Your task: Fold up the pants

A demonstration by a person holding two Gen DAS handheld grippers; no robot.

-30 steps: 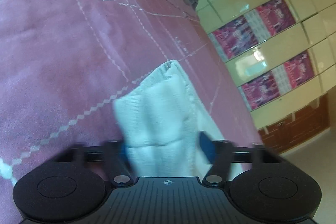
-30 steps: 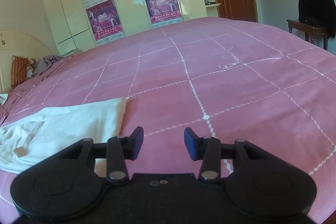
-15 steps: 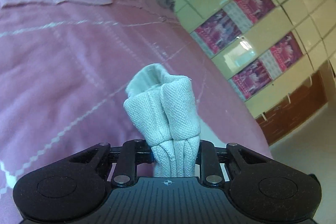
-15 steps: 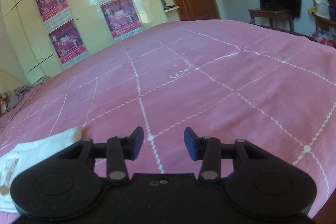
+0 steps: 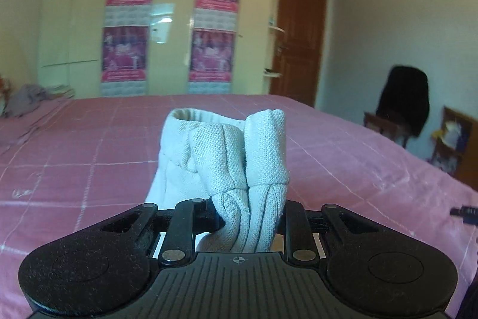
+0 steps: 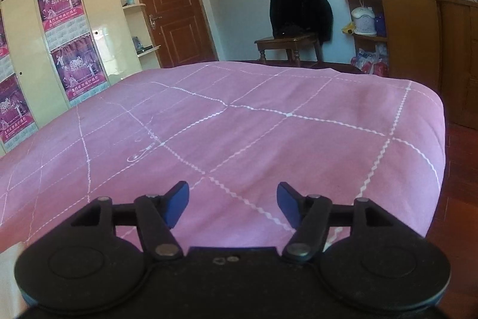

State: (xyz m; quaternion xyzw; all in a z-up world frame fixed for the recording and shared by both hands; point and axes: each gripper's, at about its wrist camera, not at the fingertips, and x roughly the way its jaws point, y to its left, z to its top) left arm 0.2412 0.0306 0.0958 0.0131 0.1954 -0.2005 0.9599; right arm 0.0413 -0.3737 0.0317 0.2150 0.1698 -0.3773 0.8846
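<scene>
the left gripper (image 5: 249, 217) has its jaws clamped narrow on a bunched wad of white pants (image 5: 236, 157), several folds of the knit cloth squeezed between them and bulging up in front of the camera. an open hem or cuff shows at the top of the bundle. the cloth is lifted above the pink bedspread (image 5: 89, 169), and a looser part of it trails down to the left below the jaws; whether that part reaches the bed i cannot tell

the right gripper (image 6: 233, 202) stands with its jaws well apart and nothing between them. they have just been opening further. its blue pads (image 6: 177, 204) hover over bare pink bedspread with white zigzag grid lines, near the foot corner of the bed. a pale sliver at the lower left edge of the right wrist view may be cloth, but it is too cut off to tell

behind the bed stands a cream wardrobe (image 5: 170, 20) with purple posters (image 5: 213, 20) on its doors, then a brown door (image 6: 170, 5), a chair with a black garment (image 6: 300, 5) draped over it, and a wooden cabinet (image 6: 412, 35)
</scene>
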